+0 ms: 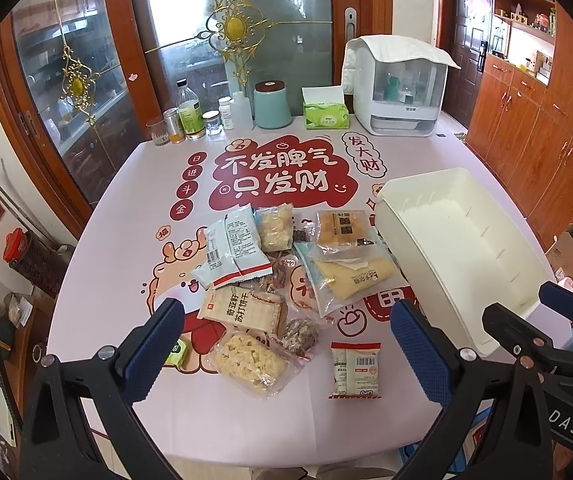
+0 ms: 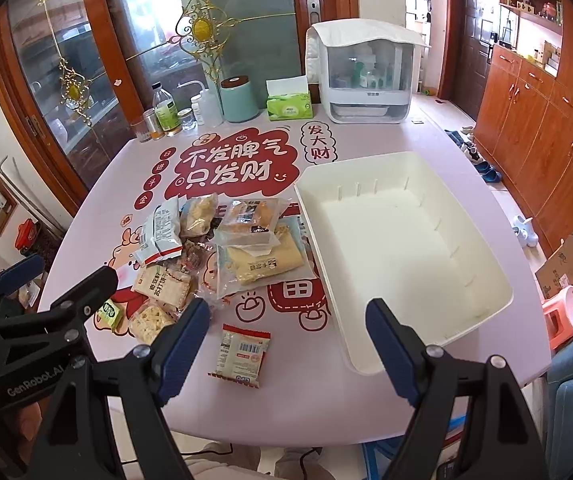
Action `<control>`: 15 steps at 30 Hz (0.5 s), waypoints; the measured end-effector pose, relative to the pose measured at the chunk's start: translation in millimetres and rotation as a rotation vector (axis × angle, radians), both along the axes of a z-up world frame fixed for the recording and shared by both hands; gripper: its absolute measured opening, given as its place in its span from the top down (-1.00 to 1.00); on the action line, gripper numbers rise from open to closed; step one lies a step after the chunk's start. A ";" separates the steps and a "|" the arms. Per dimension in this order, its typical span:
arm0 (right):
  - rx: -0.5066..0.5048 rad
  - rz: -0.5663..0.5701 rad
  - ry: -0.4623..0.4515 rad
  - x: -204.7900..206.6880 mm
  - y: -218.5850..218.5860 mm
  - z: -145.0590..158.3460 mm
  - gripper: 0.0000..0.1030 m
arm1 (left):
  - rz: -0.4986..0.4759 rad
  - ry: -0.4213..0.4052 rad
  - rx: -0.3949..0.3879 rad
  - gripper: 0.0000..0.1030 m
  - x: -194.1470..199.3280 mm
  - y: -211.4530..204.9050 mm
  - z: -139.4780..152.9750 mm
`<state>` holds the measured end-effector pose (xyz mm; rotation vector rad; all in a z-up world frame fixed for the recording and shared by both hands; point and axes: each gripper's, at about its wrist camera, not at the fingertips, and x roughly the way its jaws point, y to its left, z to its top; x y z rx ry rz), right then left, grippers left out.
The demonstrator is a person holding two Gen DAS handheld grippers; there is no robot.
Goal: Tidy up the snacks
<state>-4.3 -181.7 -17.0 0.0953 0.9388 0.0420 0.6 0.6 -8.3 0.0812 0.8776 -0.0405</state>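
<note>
2 wrist views, high above near table (image 1: 246,420) edge, facing forward, sharing snacks (image 2: 214,256)

Snack pile (image 2: 222,248) lay on table (image 2: 286,408), left of bin (image 2: 402,248); one packet (image 2: 242,354) apart in front; bottles (image 2: 166,114), tissue box (image 2: 289,106) behind.

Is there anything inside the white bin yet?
No. The white bin shows only its bare floor and small ribs along the walls. The strip behind its near wall is hidden. The snack pile lies beside it on the table.
</note>
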 end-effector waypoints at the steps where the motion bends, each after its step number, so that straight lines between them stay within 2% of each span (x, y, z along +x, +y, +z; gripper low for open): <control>1: -0.001 0.000 -0.001 -0.2 -0.1 0.0 -0.57 | -0.001 -0.001 -0.001 -0.98 0.0 0.2 -0.1; 15: -0.001 0.000 0.001 0.1 0.3 1.9 -0.57 | -0.001 0.002 0.001 -0.98 1.0 -0.4 1.0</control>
